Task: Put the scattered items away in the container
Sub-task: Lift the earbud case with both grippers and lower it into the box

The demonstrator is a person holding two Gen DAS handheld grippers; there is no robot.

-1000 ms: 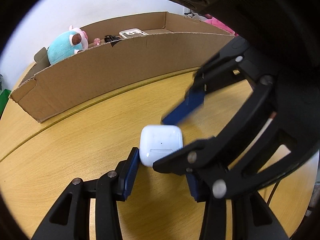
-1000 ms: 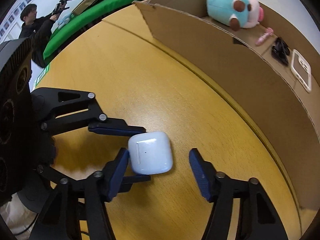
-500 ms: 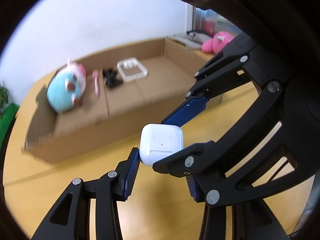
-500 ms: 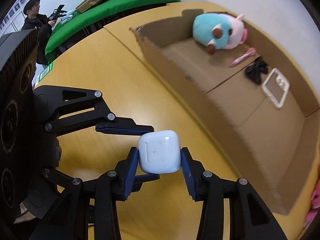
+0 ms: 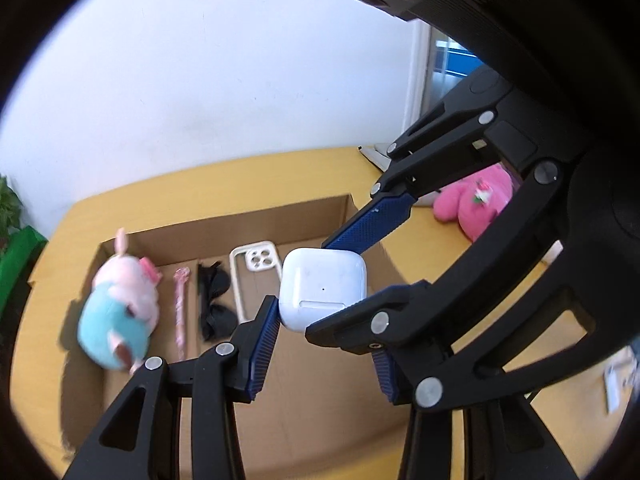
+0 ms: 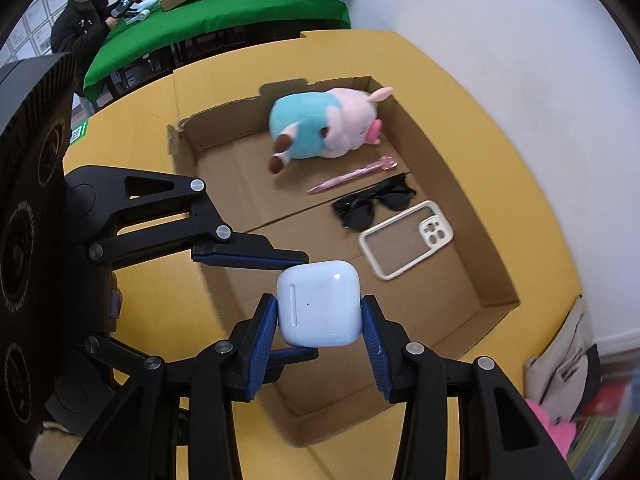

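No lettering, brand or number can be read in either view. A green sign [image 6: 79, 133] with a white square code, seen past the left gripper's upper arm in the right wrist view, is too small to make out. Framed sheets [image 6: 30, 28] on the far wall, up and left of the tongs, are blurred. The white earbud case [image 6: 319, 303] clamped between the pads bears no print.
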